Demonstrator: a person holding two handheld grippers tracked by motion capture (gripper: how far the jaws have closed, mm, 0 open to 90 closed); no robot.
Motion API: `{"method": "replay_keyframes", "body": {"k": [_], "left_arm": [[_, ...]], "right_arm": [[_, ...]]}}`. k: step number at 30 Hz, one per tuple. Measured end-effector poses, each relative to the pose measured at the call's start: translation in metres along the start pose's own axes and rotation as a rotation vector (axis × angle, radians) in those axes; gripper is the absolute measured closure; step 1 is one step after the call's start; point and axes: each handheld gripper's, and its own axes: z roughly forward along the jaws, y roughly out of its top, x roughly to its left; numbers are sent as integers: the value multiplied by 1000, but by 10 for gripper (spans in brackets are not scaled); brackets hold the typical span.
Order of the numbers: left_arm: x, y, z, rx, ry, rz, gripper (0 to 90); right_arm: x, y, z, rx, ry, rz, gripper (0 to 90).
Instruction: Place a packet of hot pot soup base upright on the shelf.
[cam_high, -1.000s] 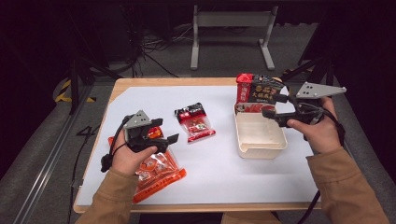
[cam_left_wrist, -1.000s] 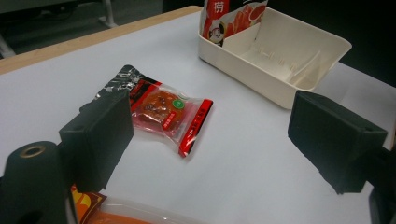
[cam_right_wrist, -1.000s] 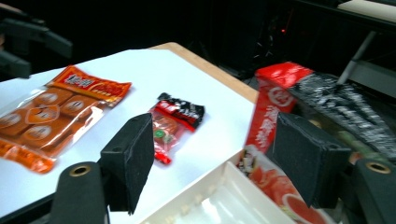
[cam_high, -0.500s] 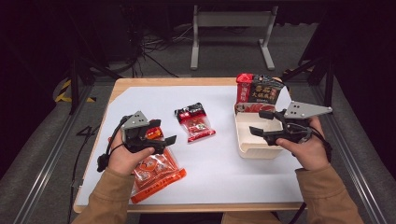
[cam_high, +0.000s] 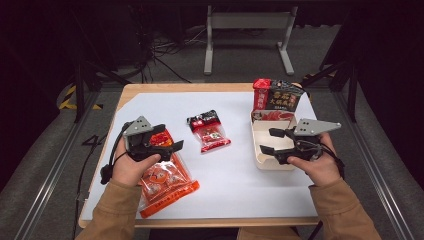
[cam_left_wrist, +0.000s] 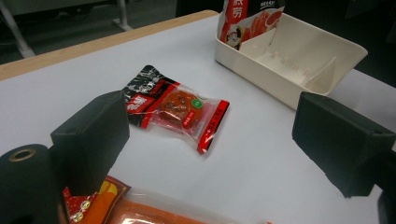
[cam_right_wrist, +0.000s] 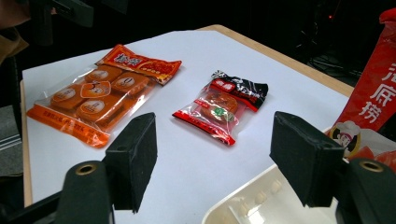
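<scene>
The left gripper (cam_high: 167, 146) hovers jaws apart above the big orange clear-plastic snack bag (cam_high: 165, 180), apparently poised to grab it. The right gripper (cam_high: 270, 141), also gaping, waits over the cream plastic tray (cam_high: 261, 131), the small red-and-black packet (cam_high: 210, 131) lying between them.

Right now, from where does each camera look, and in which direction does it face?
High view: above the person's side, facing forward and down on the table; both forearms, left gripper, right gripper.
Left gripper view: on the left gripper, between open jaws toward the small red packet and cream tray.
Right gripper view: on the right gripper, above the tray, toward the orange packet.
All views share the small red packet.
</scene>
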Motion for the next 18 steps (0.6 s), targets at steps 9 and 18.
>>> {"method": "replay_keyframes", "body": {"k": [9, 18], "left_arm": [[21, -6, -13, 12, 106, -3, 124], [42, -20, -22, 41, 161, 19, 132]], "right_arm": [[8, -6, 15, 27, 38, -19, 329], [10, -7, 24, 45, 51, -35, 326]]}}
